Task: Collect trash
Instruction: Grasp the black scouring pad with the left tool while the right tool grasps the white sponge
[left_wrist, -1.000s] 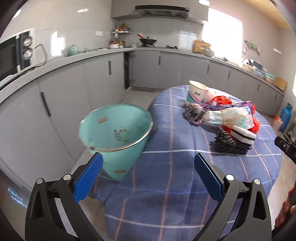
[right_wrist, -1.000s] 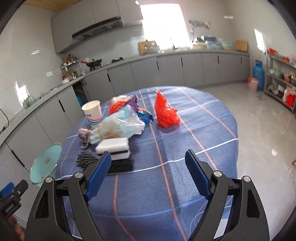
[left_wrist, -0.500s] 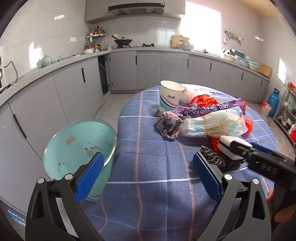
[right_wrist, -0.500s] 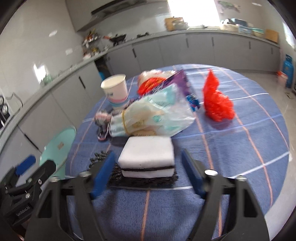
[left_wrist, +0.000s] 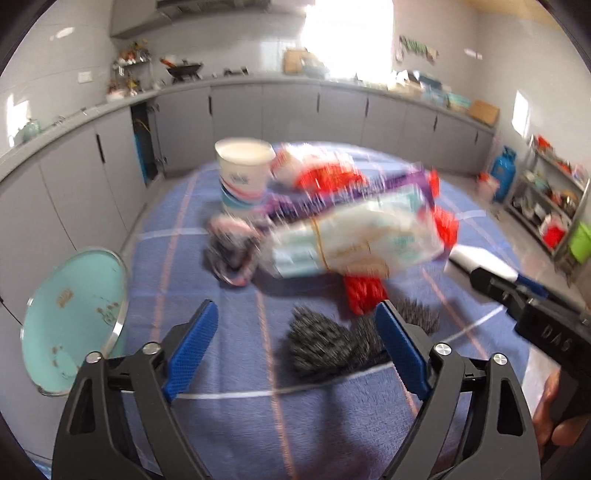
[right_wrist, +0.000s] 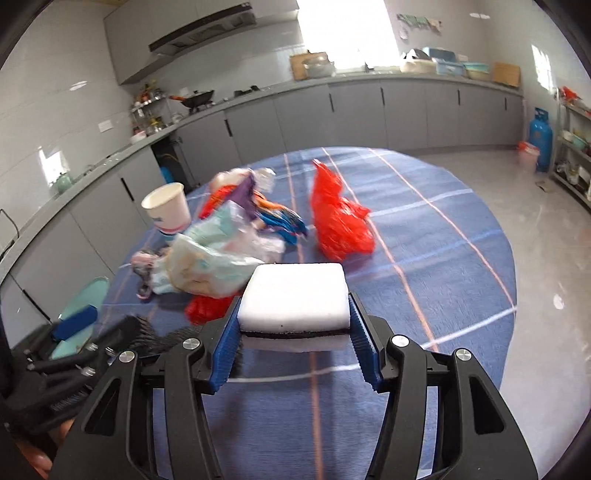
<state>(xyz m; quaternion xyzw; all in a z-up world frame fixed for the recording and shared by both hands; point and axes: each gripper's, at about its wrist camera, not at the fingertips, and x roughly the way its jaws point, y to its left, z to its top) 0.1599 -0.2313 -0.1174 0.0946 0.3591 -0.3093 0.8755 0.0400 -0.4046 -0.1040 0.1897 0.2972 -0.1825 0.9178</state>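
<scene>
On the blue checked tablecloth (left_wrist: 229, 424) lies a trash pile: a paper cup (left_wrist: 242, 177), a white plastic bag (left_wrist: 354, 240), a red bag (right_wrist: 340, 221) and a dark wire scrubber (left_wrist: 325, 347). My right gripper (right_wrist: 294, 306) is shut on a white sponge (right_wrist: 295, 291) with a dark underside and holds it above the cloth; the same sponge (left_wrist: 480, 260) shows at the right of the left wrist view. My left gripper (left_wrist: 295, 310) is low over the scrubber. Its jaws are closing with the scrubber between them, nearer the right finger, and the pads do not press on it.
A teal bin (left_wrist: 74, 317) with a metal rim stands on the floor left of the table. Grey cabinets and a counter run along the walls behind. A blue gas cylinder (right_wrist: 541, 138) and a shelf rack stand far right. A hand grips each handle.
My right gripper closed on the white sponge and lifted it off the scrubber. My left gripper swung right from the bin toward the scrubber and its jaws narrowed.
</scene>
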